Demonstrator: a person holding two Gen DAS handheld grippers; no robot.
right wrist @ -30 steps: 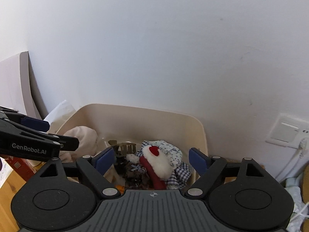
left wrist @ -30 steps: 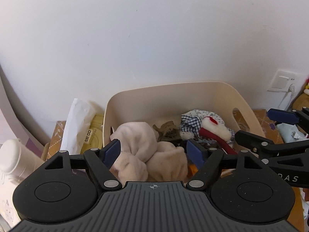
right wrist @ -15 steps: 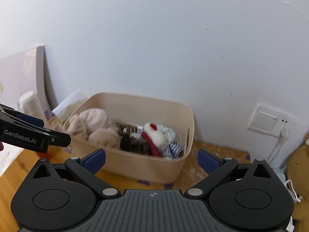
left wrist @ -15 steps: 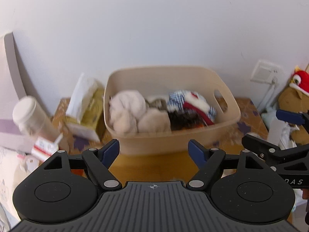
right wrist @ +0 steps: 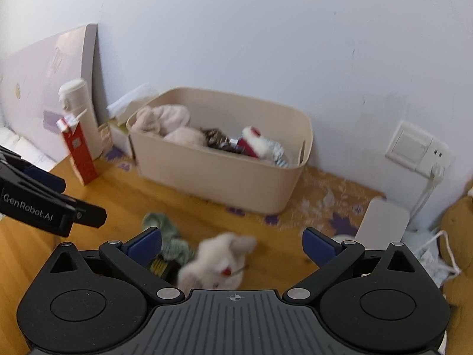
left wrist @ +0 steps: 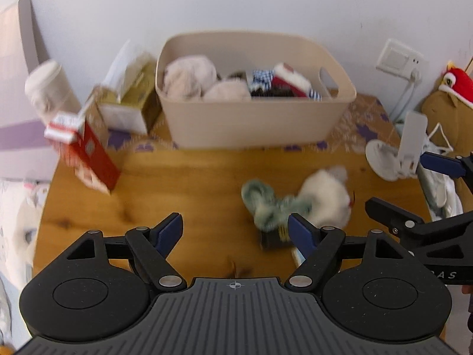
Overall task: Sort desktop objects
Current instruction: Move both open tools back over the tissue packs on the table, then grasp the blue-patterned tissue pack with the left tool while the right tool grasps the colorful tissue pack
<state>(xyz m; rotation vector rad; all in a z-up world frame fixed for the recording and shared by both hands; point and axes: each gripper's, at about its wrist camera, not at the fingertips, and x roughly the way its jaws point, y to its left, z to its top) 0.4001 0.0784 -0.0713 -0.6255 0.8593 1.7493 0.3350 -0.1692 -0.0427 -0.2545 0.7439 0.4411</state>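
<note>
Left wrist view — bare table (left wrist: 183,183) between bin (left wrist: 254,124), carton (left wrist: 88,153).

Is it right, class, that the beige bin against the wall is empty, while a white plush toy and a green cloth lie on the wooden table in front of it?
Not quite. The beige bin is not empty: the right wrist view shows pale soft items and a red, white and checked one inside. The white plush toy and green cloth do lie on the wooden table before it.
</note>
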